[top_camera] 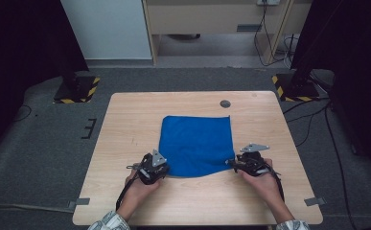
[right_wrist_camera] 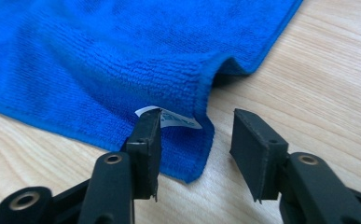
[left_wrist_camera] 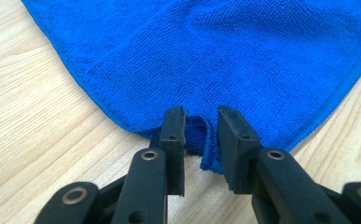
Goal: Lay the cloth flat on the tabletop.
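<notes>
High view first: a blue cloth (top_camera: 196,145) lies flat near the middle of the wooden table (top_camera: 125,124), its near edge facing the person. The left gripper (top_camera: 160,165) sits at the cloth's near left corner and the right gripper (top_camera: 233,163) at its near right corner, but from up here the jaws are too small and dark to read, and the hands cover the gripper bodies.

Left gripper view settles it closer up: the two black jaws stand a little apart with a bunched fold of the cloth's (left_wrist_camera: 206,60) corner rising between them; the pads do not seem to press on it, though the fold hides the inner faces. The cloth's far edges run out of that picture.

Right gripper view shows the jaws spread wider. The cloth's (right_wrist_camera: 99,60) corner lies between them, nearer the left jaw, whose tip hides part of a small white label (right_wrist_camera: 176,119); the print is unreadable. The hem lifts in a ripple just beyond.

Bare wood lies on every side of the cloth, widest at left and right; a dark round plug (top_camera: 225,103) sits just beyond its far edge.
</notes>
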A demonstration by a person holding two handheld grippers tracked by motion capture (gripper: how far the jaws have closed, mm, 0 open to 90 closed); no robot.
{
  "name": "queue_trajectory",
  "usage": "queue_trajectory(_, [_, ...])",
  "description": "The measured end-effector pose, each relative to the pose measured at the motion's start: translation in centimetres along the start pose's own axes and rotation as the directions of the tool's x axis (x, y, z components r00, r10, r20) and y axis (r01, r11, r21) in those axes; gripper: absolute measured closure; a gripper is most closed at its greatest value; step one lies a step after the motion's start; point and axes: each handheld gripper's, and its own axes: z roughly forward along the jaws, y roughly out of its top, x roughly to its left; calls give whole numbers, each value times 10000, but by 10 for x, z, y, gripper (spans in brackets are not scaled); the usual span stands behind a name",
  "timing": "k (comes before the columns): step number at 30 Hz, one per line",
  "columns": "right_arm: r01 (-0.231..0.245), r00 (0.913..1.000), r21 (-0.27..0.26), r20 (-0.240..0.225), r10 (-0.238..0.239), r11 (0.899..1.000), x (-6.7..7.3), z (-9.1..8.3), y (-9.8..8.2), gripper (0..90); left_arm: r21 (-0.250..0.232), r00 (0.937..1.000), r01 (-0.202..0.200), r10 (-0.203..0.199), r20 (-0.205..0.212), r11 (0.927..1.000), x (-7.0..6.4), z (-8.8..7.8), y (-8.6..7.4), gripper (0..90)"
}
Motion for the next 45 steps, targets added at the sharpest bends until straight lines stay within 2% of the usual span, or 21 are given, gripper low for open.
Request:
queue_trajectory(4, [418, 9987, 264, 280, -425, 9988, 5, 5, -1, 531, -83, 9998, 96, -95, 196, 9999, 2, 0, 0, 740])
queue_trajectory(9, [614, 9981, 470, -134, -608, 9970, 9, -1, -4, 731, -180, 9990, 105, -98, 429, 9998, 2, -2, 0, 806])
queue_trajectory(14, [556, 9977, 663, -420, -528, 9963, 9, -5, -5, 844, -192, 9982, 42, -30, 592, 9998, 0, -2, 1, 841])
queue_trajectory(19, [483, 9980, 918, -440, -444, 9946, 9, -11, -8, 855, -374, 9959, 57, -23, 906, 9993, -4, -3, 4, 863])
queue_trajectory(25, [413, 9982, 1259, -474, -356, 9912, 5, -31, -21, 854, -468, 9923, -112, 169, 1231, 9988, -16, -4, 8, 867])
queue_trajectory(30, [199, 9981, 1251, -599, -125, 9919, 3, -42, -23, 849, -561, 9904, -77, 154, 1371, 9984, -23, -12, 9, 869])
queue_trajectory(32, [283, 9977, 1344, -654, -197, 9905, 3, -45, -25, 824, -566, 9893, -19, 102, 1455, 9984, -24, -15, 8, 869])
queue_trajectory(33, [285, 9972, 1324, -717, -191, 9908, 3, -47, -26, 774, -517, 9892, -20, 95, 1462, 9987, -25, -16, 7, 867])
queue_trajectory(35, [266, 9978, 1232, -639, -188, 9920, 5, -50, -28, 626, -383, 9890, -53, 109, 1477, 9993, -27, -17, 5, 859])
queue_trajectory(38, [311, 9993, 633, -240, -297, 9975, 7, -55, -27, 436, -165, 9897, -139, 161, 1419, 9998, -28, -17, 2, 852])
queue_trajectory(42, [363, 9992, 149, 147, -365, 9992, 10, -54, -24, 334, 182, 9927, -73, 51, 1201, 9998, -24, -18, -2, 849])
queue_trajectory(45, [653, 9955, 428, 665, -681, 9969, 12, -44, -25, 306, 300, 9935, 69, -102, 1131, 9995, -18, -18, -5, 850])
